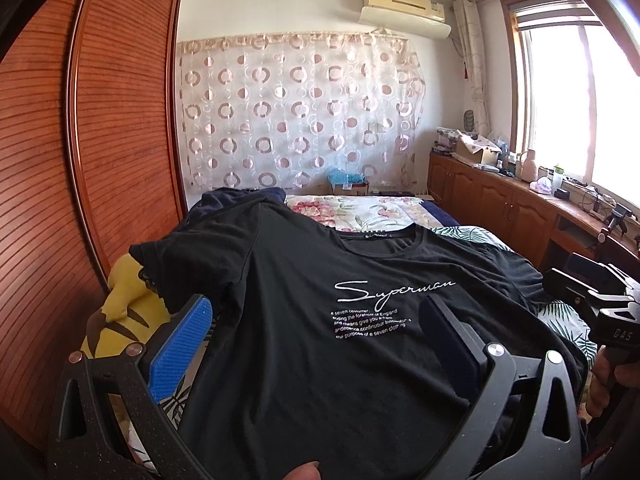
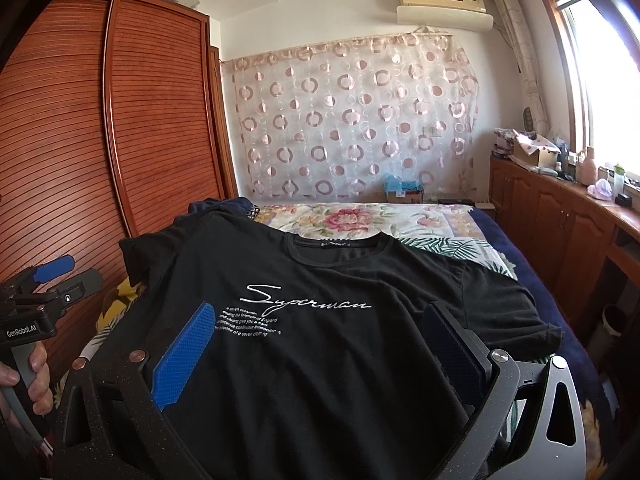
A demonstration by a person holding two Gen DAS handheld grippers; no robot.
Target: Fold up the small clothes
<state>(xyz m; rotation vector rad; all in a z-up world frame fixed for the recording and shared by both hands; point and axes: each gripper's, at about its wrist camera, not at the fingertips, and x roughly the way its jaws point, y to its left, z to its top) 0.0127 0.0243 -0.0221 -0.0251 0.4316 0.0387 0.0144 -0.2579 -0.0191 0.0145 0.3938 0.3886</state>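
We see the left gripper [image 1: 316, 328] spread wide, jaws far apart w/ nothing clamped betw. them; its blue ribbed pad [image 1: 180, 348] sits at 9 o'clock over the shirt's left edge, the dark pad at 3 o'clock over the printed chest area. Whether the pads touch the cloth, we can't tell. The right gripper [image 2: 316, 344] is likewise released, wide apart, blue pad at 9 o'clock, dark pad at 3 o'clock, both above the fabric.

The black short-sleeved cotton T-shirt [image 2: 320, 360] w/ white "Superman" script lies front-up, spread flat on the floral-patterned bed [image 2: 360, 216], collar toward 12 o'clock, sleeves out at approx. 10 and 3 o'clock, a few soft wrinkles. A yellow plush toy [image 1: 124, 316] peeks from under its left sleeve, at 9 o'clock.
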